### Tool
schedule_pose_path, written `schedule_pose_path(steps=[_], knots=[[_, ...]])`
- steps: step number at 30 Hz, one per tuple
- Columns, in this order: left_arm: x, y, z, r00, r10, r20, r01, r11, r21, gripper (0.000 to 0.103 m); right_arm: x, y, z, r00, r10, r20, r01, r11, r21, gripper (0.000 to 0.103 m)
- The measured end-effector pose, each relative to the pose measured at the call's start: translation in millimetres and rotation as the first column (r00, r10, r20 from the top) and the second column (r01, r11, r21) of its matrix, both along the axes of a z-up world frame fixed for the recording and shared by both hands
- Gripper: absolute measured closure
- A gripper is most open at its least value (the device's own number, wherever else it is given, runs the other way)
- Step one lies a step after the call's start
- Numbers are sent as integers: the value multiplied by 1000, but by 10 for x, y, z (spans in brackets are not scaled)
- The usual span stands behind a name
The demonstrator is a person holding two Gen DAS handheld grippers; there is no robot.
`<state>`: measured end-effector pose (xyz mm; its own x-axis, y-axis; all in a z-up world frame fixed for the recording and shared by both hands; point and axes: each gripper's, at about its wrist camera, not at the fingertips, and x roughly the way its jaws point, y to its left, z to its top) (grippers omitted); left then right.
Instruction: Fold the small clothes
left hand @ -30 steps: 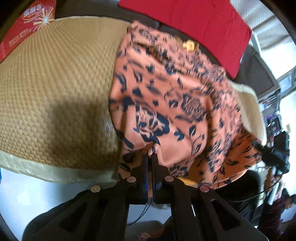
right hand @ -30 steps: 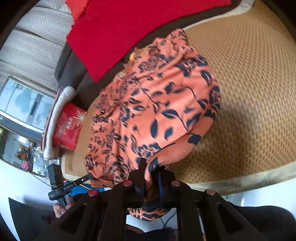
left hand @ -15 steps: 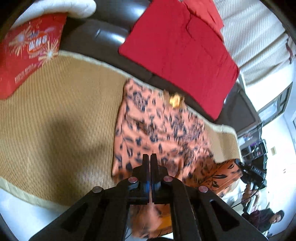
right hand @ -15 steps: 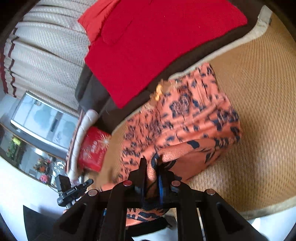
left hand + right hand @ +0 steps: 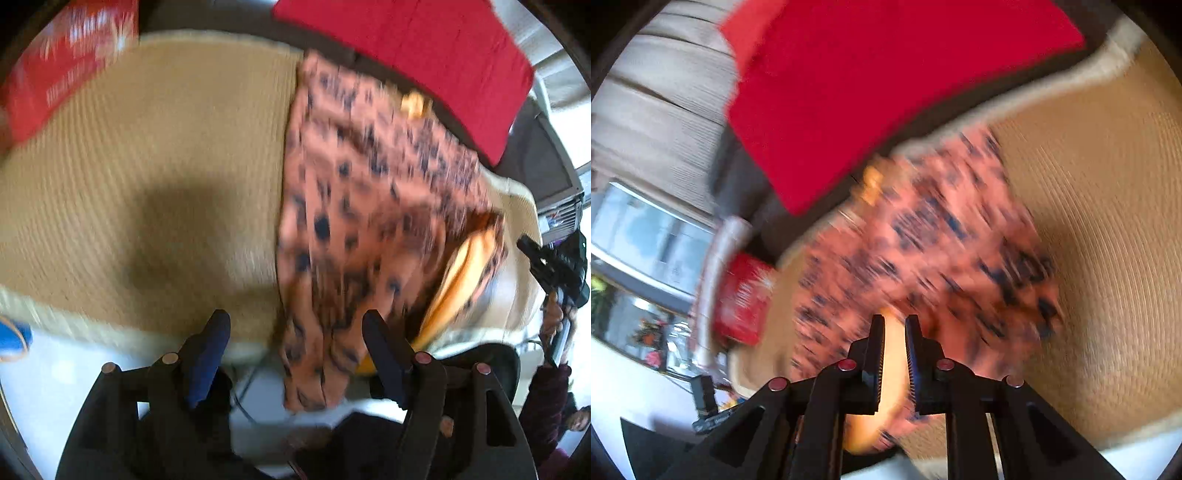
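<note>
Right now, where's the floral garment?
The orange floral garment lies on the woven mat, right of centre in the left wrist view, below the red cloth; its near edge hangs off the mat between the open left gripper fingers.

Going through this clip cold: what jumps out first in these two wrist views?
The orange garment with dark floral print lies on the woven tan mat, its near end hanging over the mat's front edge, between the spread fingers of the open left tongs. Behind it a bright red cloth covers the dark sofa back. The right tongs stand slightly apart, with pale orange fabric showing in the gap; both views are motion-blurred.
</note>
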<state>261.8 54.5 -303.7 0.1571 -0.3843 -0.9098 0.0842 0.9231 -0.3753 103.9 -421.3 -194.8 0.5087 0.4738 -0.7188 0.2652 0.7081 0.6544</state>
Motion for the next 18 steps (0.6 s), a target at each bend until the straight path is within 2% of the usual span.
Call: schedule_pose_path(steps=[2,4,5,6,7,8,10,13,16,17,18], knots=[[-110,-27,-89,999,25,-24,-25,999,-20,28,-60,-20,-137,999,-29,-24,30,999,35,86],[-175,-67,-158,998,46,-46,-47,998,-32,28,-89,-14,-160,998,-58,-20,59,998,22,70],[-195,-92,-183,997,52,-51,-54,998,-34,27,-84,18,-137,998,-60,-16,60,998,-7,42],[-219,-111,-196,997,55,-56,-57,998,-30,27,-76,55,-99,998,-58,-1,58,998,-30,18],[-222,-166,-214,996,56,-62,-57,998,-24,27,-73,105,-36,998,-58,37,60,996,-60,16],[-247,-205,-247,996,48,-70,-50,999,-21,26,-72,142,23,996,-55,66,60,994,-88,16],[-270,-246,-304,996,34,-86,-36,999,-24,26,11,309,129,993,3,116,21,980,-200,16],[-285,-303,-444,993,38,-113,-41,999,-23,26,175,478,74,994,53,97,-22,956,-292,16],[-290,-304,-552,991,41,-127,-50,997,-64,27,384,680,-162,991,126,40,-103,927,-360,21],[-295,-301,-572,991,47,-129,-59,994,-88,28,453,752,-289,988,155,3,-141,908,-394,40],[-303,-298,-572,991,49,-121,-63,991,-116,42,492,793,-397,984,177,-36,-175,893,-414,77]])
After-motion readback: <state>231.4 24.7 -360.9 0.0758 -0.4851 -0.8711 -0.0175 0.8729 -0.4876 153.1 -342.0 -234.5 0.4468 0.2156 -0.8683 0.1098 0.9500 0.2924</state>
